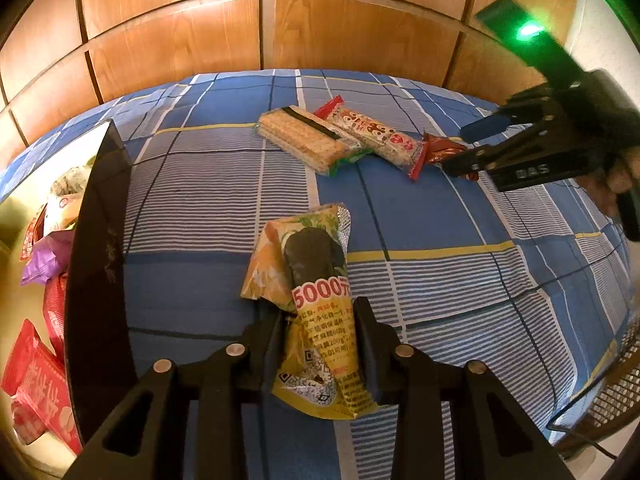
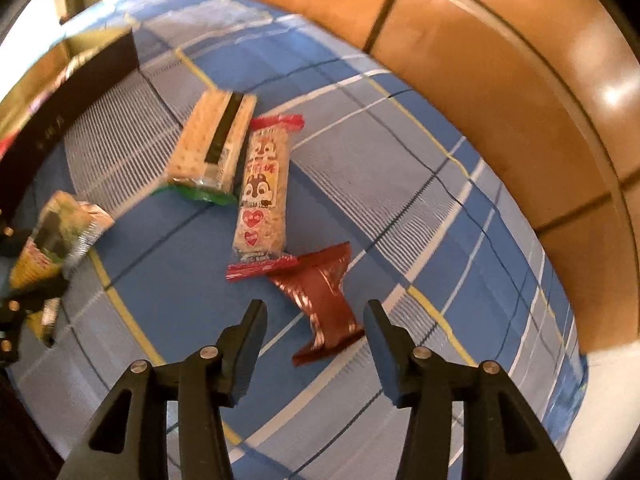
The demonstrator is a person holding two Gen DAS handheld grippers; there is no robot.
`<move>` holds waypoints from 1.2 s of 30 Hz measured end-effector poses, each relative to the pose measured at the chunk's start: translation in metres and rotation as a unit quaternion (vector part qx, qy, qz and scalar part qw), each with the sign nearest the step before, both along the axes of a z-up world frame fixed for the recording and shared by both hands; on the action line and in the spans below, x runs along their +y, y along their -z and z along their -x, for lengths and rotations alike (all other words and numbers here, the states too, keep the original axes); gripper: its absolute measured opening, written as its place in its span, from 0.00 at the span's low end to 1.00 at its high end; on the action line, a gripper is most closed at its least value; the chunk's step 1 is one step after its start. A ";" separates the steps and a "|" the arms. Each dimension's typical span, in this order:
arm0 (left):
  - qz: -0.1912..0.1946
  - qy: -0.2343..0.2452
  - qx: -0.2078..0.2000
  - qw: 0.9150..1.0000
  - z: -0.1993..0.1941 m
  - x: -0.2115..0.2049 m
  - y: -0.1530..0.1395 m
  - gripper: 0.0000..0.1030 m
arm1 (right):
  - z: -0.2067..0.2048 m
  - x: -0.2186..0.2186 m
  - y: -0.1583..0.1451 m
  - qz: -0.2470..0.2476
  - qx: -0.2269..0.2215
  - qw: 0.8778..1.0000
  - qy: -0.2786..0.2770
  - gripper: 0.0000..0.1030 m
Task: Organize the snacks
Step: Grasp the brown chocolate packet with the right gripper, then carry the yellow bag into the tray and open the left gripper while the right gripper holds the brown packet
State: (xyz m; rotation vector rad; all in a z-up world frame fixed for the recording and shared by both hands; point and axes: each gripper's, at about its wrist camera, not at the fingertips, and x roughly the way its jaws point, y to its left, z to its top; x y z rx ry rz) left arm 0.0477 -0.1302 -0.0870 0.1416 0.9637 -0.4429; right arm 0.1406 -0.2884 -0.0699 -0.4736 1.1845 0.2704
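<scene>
My left gripper (image 1: pixel 320 316) is shut on a yellow snack packet (image 1: pixel 316 304) with a dark picture, held above the blue checked cloth (image 1: pixel 440 288); the packet also shows in the right wrist view (image 2: pixel 52 236). My right gripper (image 2: pixel 316 316) is open, its fingers on either side of a dark red wrapper (image 2: pixel 324 300) that lies on the cloth. It shows in the left wrist view (image 1: pixel 464 148) over that wrapper (image 1: pixel 440 146). A cracker pack (image 1: pixel 302 140) (image 2: pixel 212 152) and a red-ended rice bar (image 1: pixel 376 136) (image 2: pixel 262 196) lie side by side beyond.
A dark-walled box (image 1: pixel 100 264) at the left holds several red, purple and pale snack packets (image 1: pixel 44 396); its wall shows in the right wrist view (image 2: pixel 80 84). Wooden wall panels (image 1: pixel 248 28) stand behind the table. A woven chair edge (image 1: pixel 616 392) is at the right.
</scene>
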 end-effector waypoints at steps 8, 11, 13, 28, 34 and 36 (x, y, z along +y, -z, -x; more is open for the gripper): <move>0.001 0.000 -0.004 1.000 0.000 0.000 0.001 0.34 | -0.006 -0.005 0.016 -0.013 -0.006 0.999 0.030 0.21; -0.002 0.001 -0.008 1.000 0.001 0.000 0.001 0.34 | 0.013 -0.010 0.012 -0.038 -0.012 0.997 0.064 0.21; -0.003 0.000 -0.010 1.000 0.001 -0.001 0.000 0.33 | 0.030 -0.010 0.010 -0.055 -0.010 0.994 0.091 0.21; 0.003 0.008 -0.017 1.000 0.010 0.001 -0.016 0.27 | 0.098 -0.005 0.014 -0.163 -0.050 0.966 0.193 0.22; 0.022 -0.005 -0.034 0.999 0.019 0.011 -0.047 0.27 | 0.096 -0.005 0.017 -0.162 -0.064 0.966 0.193 0.22; 0.029 -0.014 -0.039 0.999 0.021 0.018 -0.059 0.27 | 0.099 -0.004 0.017 -0.162 -0.070 0.965 0.192 0.23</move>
